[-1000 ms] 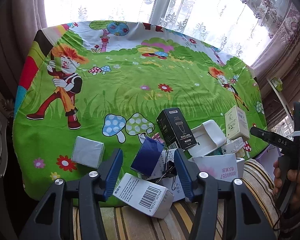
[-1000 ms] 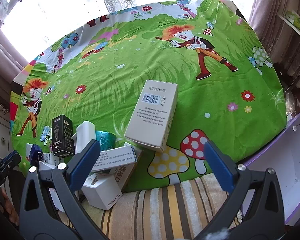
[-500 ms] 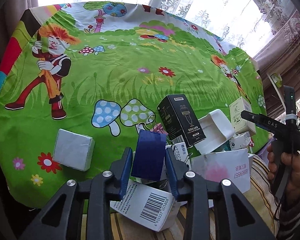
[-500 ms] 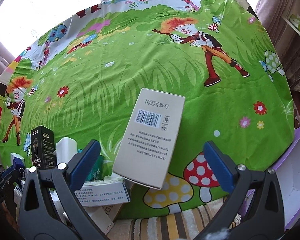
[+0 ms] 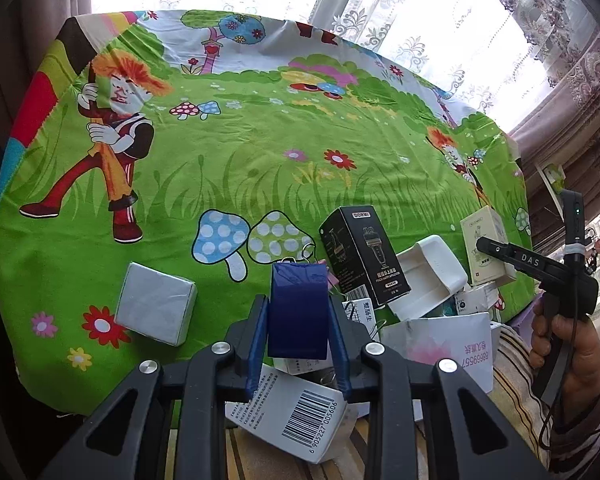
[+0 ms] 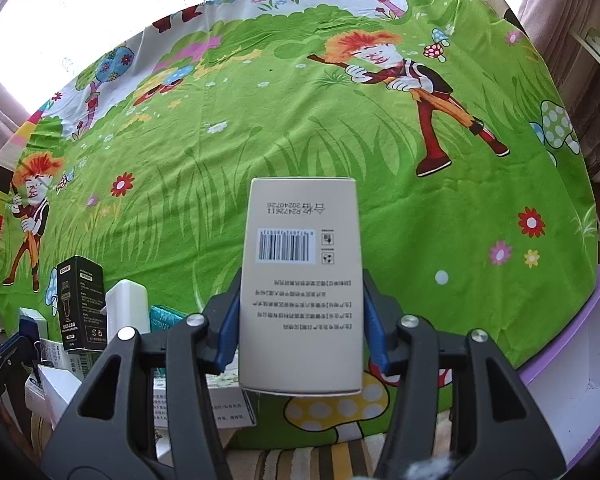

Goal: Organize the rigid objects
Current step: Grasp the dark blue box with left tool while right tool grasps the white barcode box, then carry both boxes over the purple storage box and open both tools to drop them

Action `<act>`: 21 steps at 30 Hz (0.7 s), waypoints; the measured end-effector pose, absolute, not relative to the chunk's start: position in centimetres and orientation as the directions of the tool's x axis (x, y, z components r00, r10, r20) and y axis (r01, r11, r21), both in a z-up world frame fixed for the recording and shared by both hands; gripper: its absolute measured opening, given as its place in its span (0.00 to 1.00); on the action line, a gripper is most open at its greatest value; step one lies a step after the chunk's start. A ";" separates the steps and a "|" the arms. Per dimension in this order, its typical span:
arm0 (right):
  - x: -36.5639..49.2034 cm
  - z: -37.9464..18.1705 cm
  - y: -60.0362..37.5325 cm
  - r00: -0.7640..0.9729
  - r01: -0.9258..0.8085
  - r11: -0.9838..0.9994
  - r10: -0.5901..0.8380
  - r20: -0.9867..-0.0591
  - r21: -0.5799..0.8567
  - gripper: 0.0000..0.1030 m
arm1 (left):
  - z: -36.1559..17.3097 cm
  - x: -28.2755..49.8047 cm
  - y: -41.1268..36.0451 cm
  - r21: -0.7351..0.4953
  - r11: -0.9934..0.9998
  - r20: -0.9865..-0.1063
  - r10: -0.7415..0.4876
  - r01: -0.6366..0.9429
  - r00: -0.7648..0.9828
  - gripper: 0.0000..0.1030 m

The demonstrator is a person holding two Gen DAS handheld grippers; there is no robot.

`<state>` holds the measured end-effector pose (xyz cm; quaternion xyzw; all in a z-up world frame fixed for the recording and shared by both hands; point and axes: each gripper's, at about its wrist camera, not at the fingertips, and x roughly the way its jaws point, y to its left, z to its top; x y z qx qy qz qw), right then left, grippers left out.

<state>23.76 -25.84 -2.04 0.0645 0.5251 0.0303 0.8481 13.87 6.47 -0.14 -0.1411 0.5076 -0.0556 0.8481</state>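
My left gripper (image 5: 298, 320) is shut on a dark blue box (image 5: 298, 310), held over the pile at the near table edge. My right gripper (image 6: 300, 316) is shut on a tall beige box (image 6: 300, 280) with a barcode, upright above the near edge. The pile holds a black DORMI box (image 5: 362, 256), a white open tray box (image 5: 428, 276), a barcode box (image 5: 296, 420) and a pink-print white box (image 5: 448, 344). A silver box (image 5: 154, 308) lies apart at the left. The right gripper and beige box also show in the left wrist view (image 5: 486, 246).
The table wears a green cartoon cloth (image 5: 260, 140) with a wide bare stretch toward the windows. A striped cushion (image 6: 320, 456) lies below the near edge. A purple-rimmed white container (image 6: 572, 376) sits at the right. Binder clips (image 5: 300, 256) lie by the pile.
Both grippers have closed: the left onto the dark blue box, the right onto the beige box, which has turned upright between the fingers.
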 end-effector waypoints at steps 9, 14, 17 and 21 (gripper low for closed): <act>21.6 0.9 -27.1 0.527 0.011 0.990 0.115 -0.842 0.142 0.54 | 2.9 12.7 6.8 -0.286 0.955 -0.814 -0.198 -0.080 0.546 0.29; 19.6 2.6 -27.9 0.556 0.000 0.985 0.146 -0.818 0.175 0.54 | 4.8 11.5 5.2 -0.296 0.954 -0.790 -0.214 -0.052 0.575 0.29; 18.3 3.4 -28.2 0.564 -0.016 0.982 0.165 -0.809 0.189 0.54 | 5.4 10.8 3.5 -0.303 0.953 -0.783 -0.236 -0.021 0.576 0.29; 16.4 3.8 -28.9 0.559 -0.031 0.974 0.203 -0.804 0.225 0.54 | 5.5 9.8 0.9 -0.331 0.943 -0.775 -0.281 0.015 0.565 0.29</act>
